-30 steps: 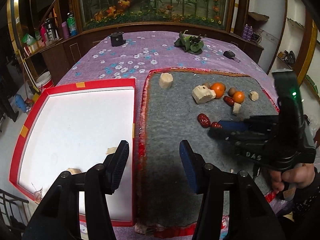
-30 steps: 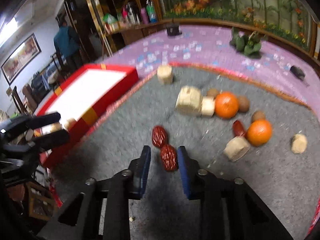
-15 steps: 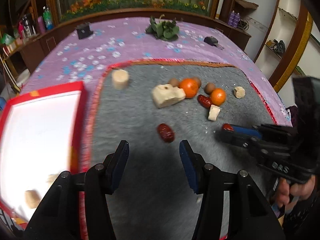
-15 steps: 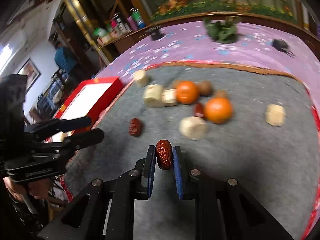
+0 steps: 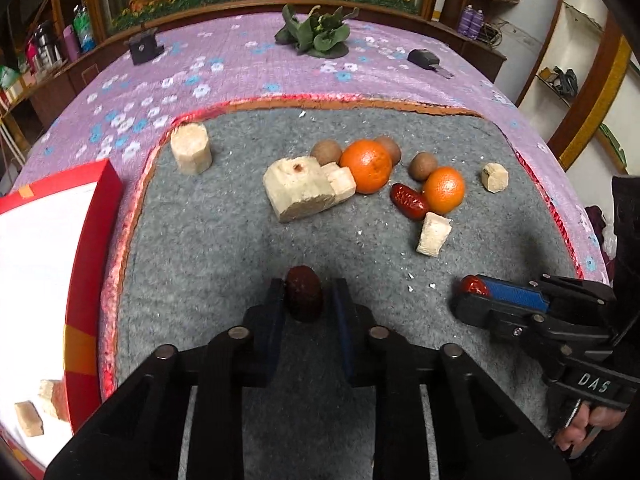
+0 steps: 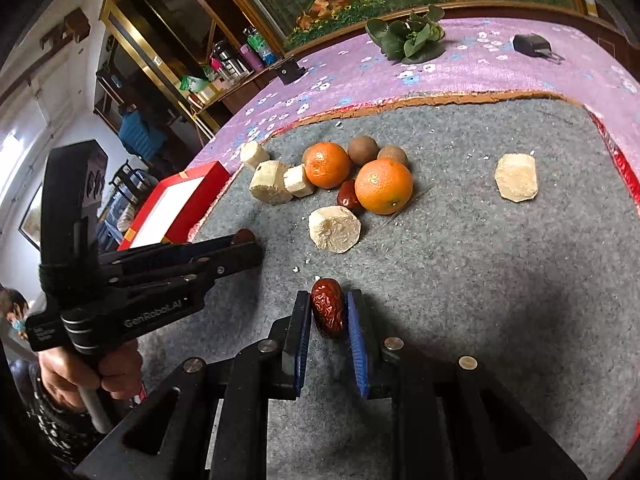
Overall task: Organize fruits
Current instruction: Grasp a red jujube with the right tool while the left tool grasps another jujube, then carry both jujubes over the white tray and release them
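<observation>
My left gripper (image 5: 307, 285) points down at the grey felt mat (image 5: 200, 280), its jaws closing with the pads pressed on a dark red date (image 5: 302, 296). My right gripper (image 6: 328, 298) is shut on a second wrinkled red date (image 6: 328, 312) just above the mat; in the left wrist view that date's tip (image 5: 474, 285) pokes out of the blue pads. Further back lie two oranges (image 5: 367, 166) (image 5: 444, 190), a third date (image 5: 408, 202), brown round fruits (image 5: 423, 166) and several pale chunks (image 5: 300, 190).
A red-rimmed white tray (image 5: 40, 260) sits left of the mat, with pale chunks (image 5: 28, 424) in its near corner. On the purple flowered cloth behind are a green leafy bunch (image 5: 316, 34), a black box (image 5: 142, 46) and a black key fob (image 5: 424, 58).
My left gripper swung right from over the tray to the mat and shut on the lone date. My right gripper closed on its date and carried it back toward the mat's near right.
</observation>
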### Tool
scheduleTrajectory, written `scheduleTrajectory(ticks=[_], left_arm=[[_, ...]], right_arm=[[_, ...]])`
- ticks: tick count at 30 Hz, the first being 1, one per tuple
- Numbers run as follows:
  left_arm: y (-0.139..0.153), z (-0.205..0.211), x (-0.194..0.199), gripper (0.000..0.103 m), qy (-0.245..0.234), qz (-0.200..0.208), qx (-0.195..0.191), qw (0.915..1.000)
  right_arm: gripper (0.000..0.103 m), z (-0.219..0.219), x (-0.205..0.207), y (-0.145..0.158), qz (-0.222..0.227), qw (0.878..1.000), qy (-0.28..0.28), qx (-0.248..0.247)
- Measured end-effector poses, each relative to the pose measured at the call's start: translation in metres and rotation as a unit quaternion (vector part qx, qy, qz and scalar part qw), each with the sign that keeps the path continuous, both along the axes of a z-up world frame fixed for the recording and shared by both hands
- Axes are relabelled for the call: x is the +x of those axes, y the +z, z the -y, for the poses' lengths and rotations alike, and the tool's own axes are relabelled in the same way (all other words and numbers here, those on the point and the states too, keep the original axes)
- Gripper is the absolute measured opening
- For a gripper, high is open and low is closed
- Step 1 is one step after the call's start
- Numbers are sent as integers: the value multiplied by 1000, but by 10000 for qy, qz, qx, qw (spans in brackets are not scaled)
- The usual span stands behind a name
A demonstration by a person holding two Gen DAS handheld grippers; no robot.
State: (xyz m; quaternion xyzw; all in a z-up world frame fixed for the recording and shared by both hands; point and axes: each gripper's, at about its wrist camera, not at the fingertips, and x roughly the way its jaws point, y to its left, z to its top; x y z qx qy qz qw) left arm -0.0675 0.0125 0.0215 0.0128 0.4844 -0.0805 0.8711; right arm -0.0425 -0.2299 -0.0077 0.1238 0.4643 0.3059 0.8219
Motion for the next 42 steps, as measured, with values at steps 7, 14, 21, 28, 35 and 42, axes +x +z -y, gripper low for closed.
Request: scheduleTrajectory(ticks=[7, 14, 21, 28, 35, 42], left_arm=[[0, -6, -2, 15, -91, 119, -159, 9998], [7, -9, -13, 15, -74, 303, -143, 9994], [30, -41, -41, 15, 161, 646, -295, 9973], [58, -90, -76, 15, 607, 1139, -444, 9906], [67, -158, -106, 15, 1389, 1385, -380, 9798], [53, -216, -123, 15, 2130, 1335, -247, 9676]], right_arm=[[20, -3, -1, 1, 30, 10000, -8, -67], [18, -12, -2, 6, 146, 9998, -14, -146], [18, -38, -9, 12, 306, 9969, 60, -718], [17, -80, -19, 45, 540, 9961, 491, -492], [17, -180, -26, 62, 632, 9883, 1390, -59], [17, -258, -28, 50, 279, 9823, 1835, 248]])
